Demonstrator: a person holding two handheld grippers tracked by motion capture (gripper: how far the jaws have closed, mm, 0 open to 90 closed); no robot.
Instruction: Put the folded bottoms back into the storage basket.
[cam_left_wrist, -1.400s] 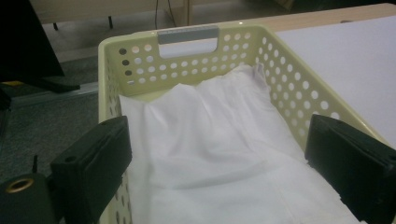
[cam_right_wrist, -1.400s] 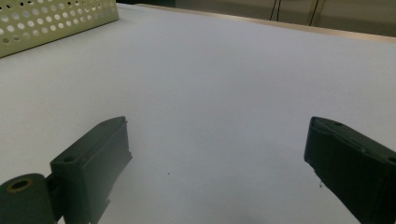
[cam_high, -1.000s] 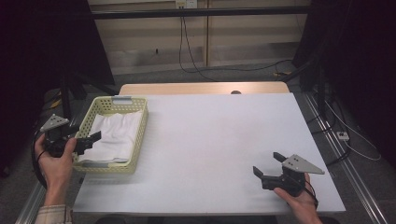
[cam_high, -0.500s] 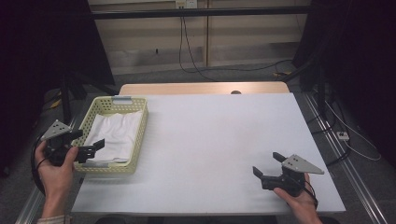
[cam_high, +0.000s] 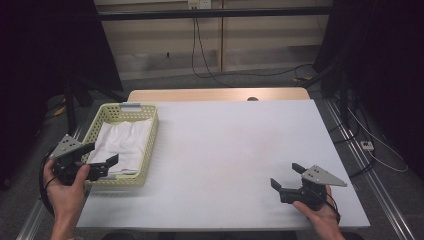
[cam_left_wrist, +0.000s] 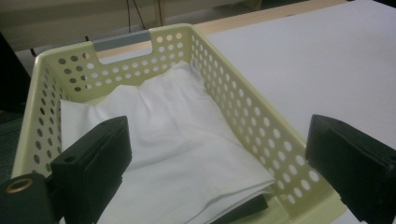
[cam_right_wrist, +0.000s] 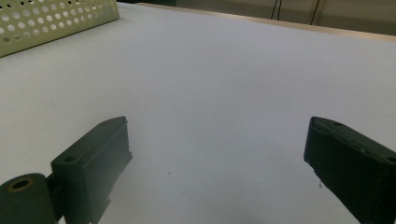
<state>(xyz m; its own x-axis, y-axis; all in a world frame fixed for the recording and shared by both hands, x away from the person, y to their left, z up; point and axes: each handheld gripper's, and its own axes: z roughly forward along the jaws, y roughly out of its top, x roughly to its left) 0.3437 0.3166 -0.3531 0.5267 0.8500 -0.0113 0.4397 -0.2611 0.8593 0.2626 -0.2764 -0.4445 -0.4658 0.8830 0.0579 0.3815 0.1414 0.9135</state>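
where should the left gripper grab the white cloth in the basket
Grip the cloth at its folded near corner, coming from above over the basket rim. It lies flat with walls all round, so a sideways approach is blocked. The left gripper already hangs open by that end.

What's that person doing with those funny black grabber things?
A person holds a pair of tongs in each hand at a white table. The left tongs are open at the near end of a pale yellow basket, aimed at the folded white cloth lying inside it, but not gripping it. The right tongs are open too, near the table's front right, holding nothing. So the cloth looks like what they're going for.
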